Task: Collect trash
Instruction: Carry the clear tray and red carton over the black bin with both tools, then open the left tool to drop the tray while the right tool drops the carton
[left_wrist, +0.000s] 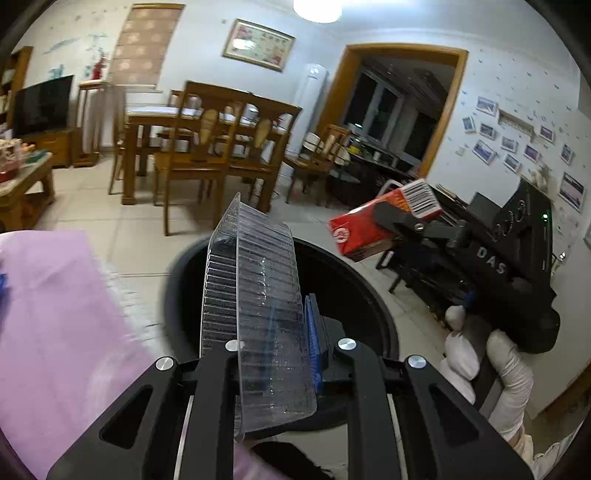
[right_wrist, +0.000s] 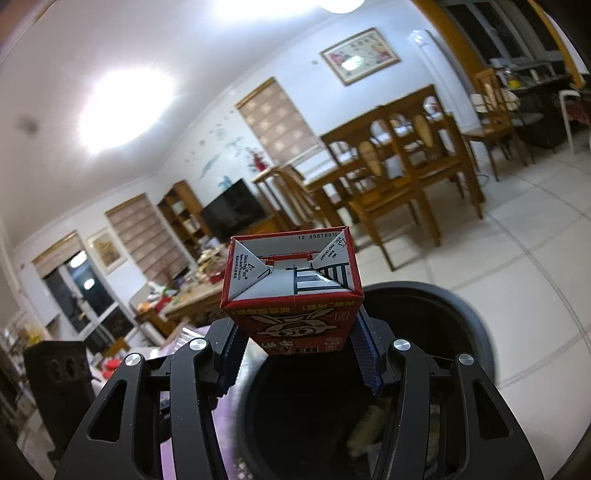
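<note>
From the left wrist view, a clear ribbed plastic tray (left_wrist: 255, 306) is seen clamped on edge between the narrowly set fingers of the left gripper (left_wrist: 280, 347), its wall pinched against the blue pad (left_wrist: 314, 343). It is held upright above the open mouth of a round black trash bin (left_wrist: 373, 295) standing on the tiled floor (left_wrist: 110, 221). A pink cloth (left_wrist: 55, 314) is seen at the left. To the right, the right gripper (left_wrist: 397, 221) is carried by a white-gloved hand (left_wrist: 487, 365), and a red drink carton (left_wrist: 384, 225) is gripped in it, above and beyond the bin's far rim. From the right wrist view, the red drink carton (right_wrist: 295, 295) is seen squeezed between the half-spread fingers of the right gripper (right_wrist: 295, 354), folded end pointing away from the camera. The trash bin (right_wrist: 443, 332) is seen directly below, some pale scraps lying blurred inside.
</note>
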